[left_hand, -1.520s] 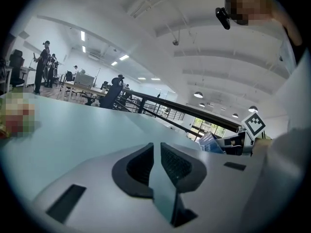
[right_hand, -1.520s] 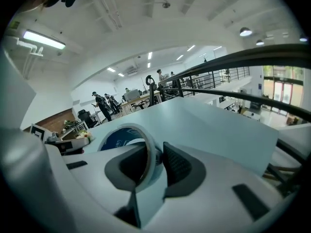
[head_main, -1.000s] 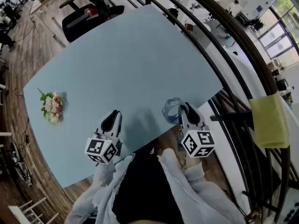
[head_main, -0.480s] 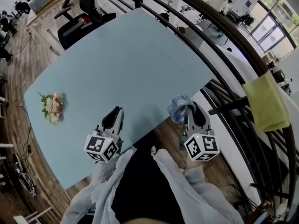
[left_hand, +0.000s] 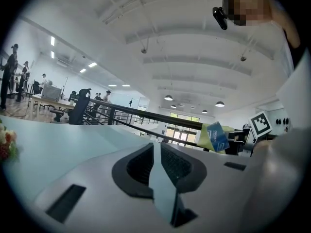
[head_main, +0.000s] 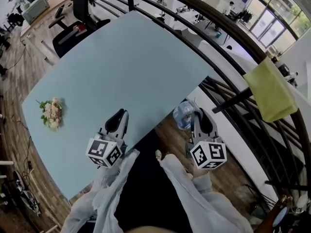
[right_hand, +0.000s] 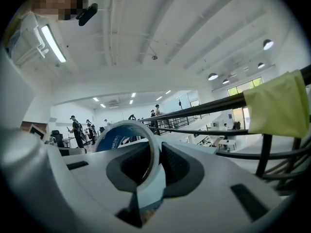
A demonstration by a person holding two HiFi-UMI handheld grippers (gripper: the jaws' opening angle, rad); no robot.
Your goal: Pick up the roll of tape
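The roll of tape [head_main: 182, 114], clear with a blue core, hangs past the table's near right edge, above the wooden floor. My right gripper [head_main: 196, 113] is shut on it. In the right gripper view its ring wall [right_hand: 127, 130] stands upright between the pads of the right gripper [right_hand: 158, 147], whose jaws have just been closing a little tighter on it. My left gripper [head_main: 118, 115] hovers over the table's near part, jaws together and holding nothing. The left gripper view shows the left gripper [left_hand: 156, 147] pointing level across the pale blue table [left_hand: 58, 140].
The pale blue table [head_main: 131, 62] carries a small bunch of flowers [head_main: 51, 113] at its left. A dark railing [head_main: 228, 57] runs along the right with a yellow-green cloth [head_main: 269, 89] draped on it. A black office chair [head_main: 73, 30] stands beyond the far corner.
My right gripper has carried the tape roll off the table's edge to the right, out over the floor. The left gripper has shifted slightly and stays shut and holding nothing.
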